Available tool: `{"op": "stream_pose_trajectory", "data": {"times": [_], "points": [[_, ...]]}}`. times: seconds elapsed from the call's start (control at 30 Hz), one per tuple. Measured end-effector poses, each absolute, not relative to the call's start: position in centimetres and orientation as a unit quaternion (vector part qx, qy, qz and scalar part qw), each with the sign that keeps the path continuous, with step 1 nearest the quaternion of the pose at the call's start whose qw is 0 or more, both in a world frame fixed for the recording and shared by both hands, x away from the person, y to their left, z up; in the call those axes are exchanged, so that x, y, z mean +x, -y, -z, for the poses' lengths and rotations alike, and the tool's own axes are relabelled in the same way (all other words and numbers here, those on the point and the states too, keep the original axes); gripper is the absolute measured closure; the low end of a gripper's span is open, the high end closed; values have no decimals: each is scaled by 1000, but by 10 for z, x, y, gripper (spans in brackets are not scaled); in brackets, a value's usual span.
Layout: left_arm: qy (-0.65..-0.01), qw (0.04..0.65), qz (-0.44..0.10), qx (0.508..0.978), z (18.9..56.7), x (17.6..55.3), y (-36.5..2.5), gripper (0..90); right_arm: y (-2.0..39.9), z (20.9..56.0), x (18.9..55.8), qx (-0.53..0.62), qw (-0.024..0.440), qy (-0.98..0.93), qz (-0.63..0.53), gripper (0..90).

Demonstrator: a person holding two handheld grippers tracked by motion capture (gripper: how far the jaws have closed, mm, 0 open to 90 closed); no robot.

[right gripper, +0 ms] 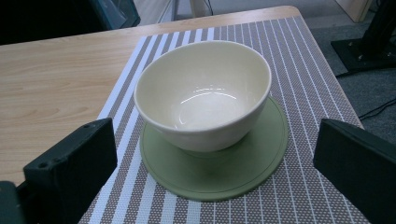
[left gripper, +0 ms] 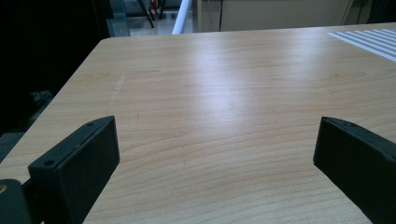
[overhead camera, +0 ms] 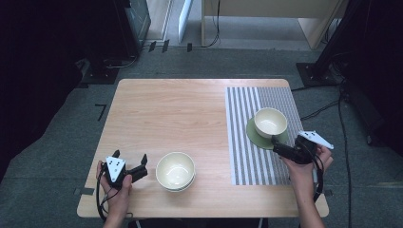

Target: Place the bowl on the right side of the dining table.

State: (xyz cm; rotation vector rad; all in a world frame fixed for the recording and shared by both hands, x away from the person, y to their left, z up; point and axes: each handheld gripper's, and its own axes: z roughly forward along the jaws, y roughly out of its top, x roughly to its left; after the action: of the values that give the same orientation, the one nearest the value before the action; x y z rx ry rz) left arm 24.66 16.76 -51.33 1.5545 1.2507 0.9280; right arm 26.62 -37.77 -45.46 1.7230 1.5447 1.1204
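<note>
Your right tool (overhead camera: 280,146) has its jaws spread wide and empty, pointed straight at the cream bowl (right gripper: 204,93) just ahead of it. That bowl sits on a green saucer (right gripper: 252,161), and both are on the striped placemat (right gripper: 308,84). Left tool (overhead camera: 130,164) is spread wide too, holding nothing, resting low on the bare bench (left gripper: 210,102) with a second cream bowl (overhead camera: 175,170) just off to its right; that one looks like it's nested in another.

What I'd watch: the bowl ahead of the right tool is smooth, glossy and round, so if you pinch it by the outside wall it'll probably squirt out. Going for the rim looks safer, one jaw inside and one out. Come in too low and you could nudge the saucer and slide it on the mat, or lift the bowl crooked and knock it against the saucer. The bowl also seems to lean a little on the saucer, so it may rock when touched.

Beyond that it's plain light wood, with the mat reaching toward the far edge. Past the bench there's grey floor (overhead camera: 199,61), cables (overhead camera: 328,107), dark stands and a pale wooden cabinet (overhead camera: 266,12) at the back.
</note>
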Motion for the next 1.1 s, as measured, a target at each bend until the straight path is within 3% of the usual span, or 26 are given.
{"op": "stream_pose_trajectory", "data": {"times": [1.1], "points": [[-506,453,-376,630,513,246,-167,1,378,477,223,641,288,-583,-408,0]]}}
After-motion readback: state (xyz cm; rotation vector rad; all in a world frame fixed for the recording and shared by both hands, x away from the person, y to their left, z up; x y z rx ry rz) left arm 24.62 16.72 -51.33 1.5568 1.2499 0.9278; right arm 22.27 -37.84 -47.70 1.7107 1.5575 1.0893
